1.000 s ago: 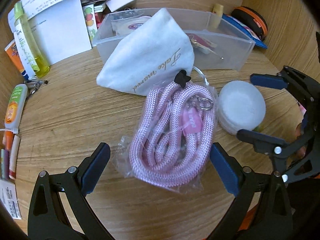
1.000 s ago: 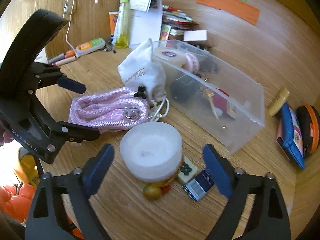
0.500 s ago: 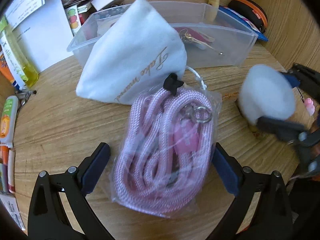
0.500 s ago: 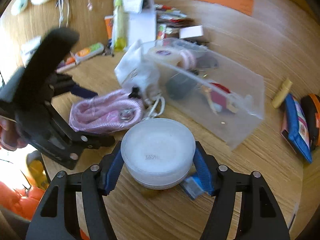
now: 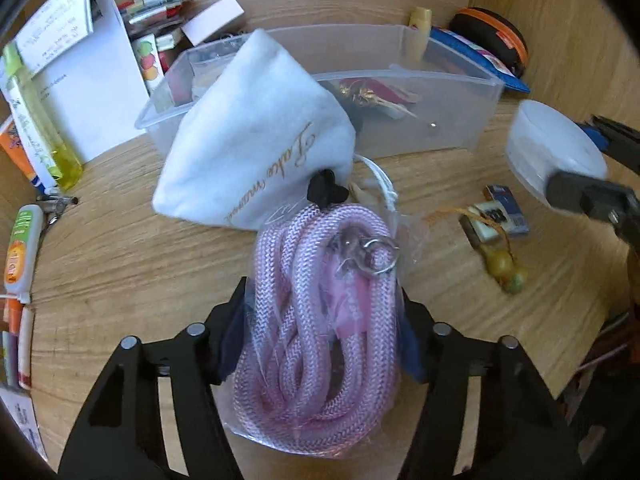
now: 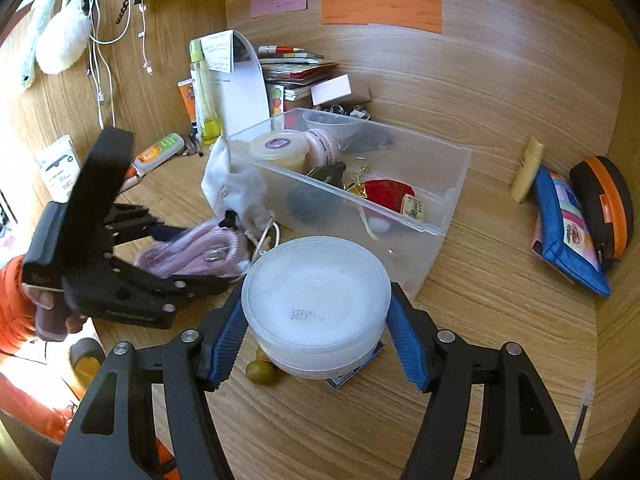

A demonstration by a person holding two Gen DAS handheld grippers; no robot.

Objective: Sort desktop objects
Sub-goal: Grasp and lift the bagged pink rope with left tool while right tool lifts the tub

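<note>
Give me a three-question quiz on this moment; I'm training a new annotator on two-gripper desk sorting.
1. True or false: the right gripper is closed on the round white container.
2. What does the left gripper hold? A) white pouch B) bagged pink rope C) yellow bottle
3. Fill in: the white drawstring pouch leans against the clear plastic ___.

Key: 1 true; 2 B, the bagged pink rope; 3 bin.

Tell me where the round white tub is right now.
The round white tub is gripped in the right gripper, raised just in front of the clear plastic bin; the left wrist view shows it at far right, above the small keychain items.
</note>
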